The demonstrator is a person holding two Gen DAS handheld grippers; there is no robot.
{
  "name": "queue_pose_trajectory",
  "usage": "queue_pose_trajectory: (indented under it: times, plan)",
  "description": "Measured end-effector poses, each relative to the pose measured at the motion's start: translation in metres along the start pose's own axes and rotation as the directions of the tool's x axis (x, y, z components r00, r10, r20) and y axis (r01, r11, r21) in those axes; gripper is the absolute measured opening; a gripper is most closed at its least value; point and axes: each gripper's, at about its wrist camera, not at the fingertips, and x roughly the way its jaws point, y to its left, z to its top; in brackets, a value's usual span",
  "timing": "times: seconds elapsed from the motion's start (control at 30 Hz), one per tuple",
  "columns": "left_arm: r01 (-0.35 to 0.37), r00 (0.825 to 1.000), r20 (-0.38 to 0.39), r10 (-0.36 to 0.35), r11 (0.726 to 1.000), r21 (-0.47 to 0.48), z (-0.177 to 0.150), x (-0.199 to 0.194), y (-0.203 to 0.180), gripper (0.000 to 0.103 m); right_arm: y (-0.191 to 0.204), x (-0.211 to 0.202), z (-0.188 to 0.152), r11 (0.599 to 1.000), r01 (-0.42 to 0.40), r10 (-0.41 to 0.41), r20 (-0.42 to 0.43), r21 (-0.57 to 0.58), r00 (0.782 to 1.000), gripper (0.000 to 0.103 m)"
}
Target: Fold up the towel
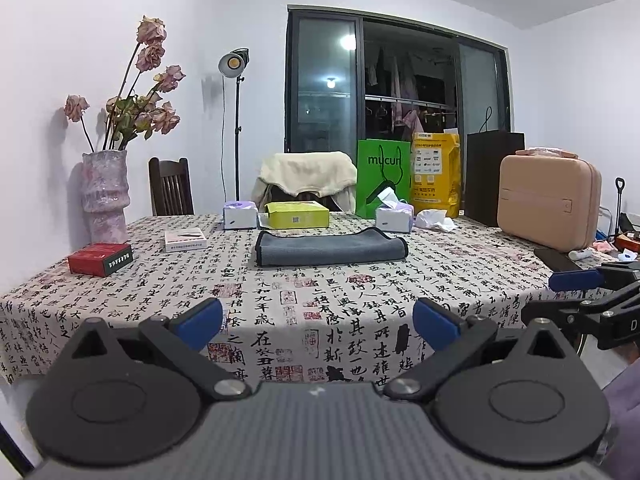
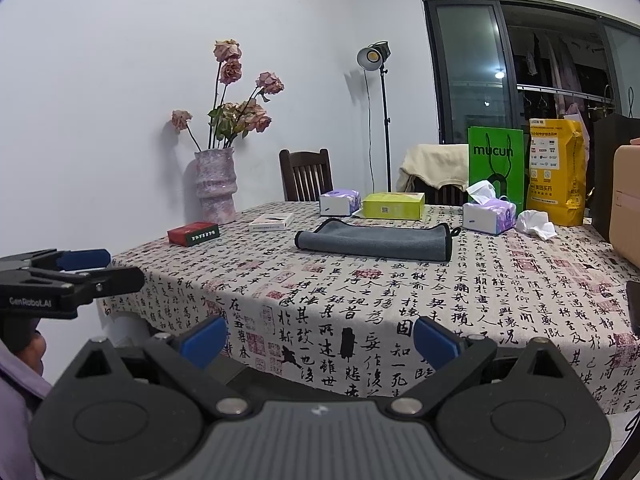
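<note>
A grey towel with dark edging lies folded over in a long strip near the middle of the table; it also shows in the right wrist view. My left gripper is open and empty, held before the table's front edge, well short of the towel. My right gripper is open and empty, also at the front edge. Each gripper shows in the other's view: the right one at the right edge, the left one at the left edge.
On the calligraphy tablecloth stand a red box, a white flat box, two tissue boxes, a yellow-green box, a vase of dried roses, a green bag, a yellow bag and a pink case.
</note>
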Motion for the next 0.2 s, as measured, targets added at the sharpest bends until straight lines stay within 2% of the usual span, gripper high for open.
queue_pose_trajectory:
  times: [0.2]
  plan:
    - [-0.010,1.000,-0.008,0.010,1.000,0.011,-0.0042,0.0002,-0.0012,0.103,0.0001,-0.0015,-0.0017,1.000,0.013,-0.013,0.006,-0.005,1.000,0.100]
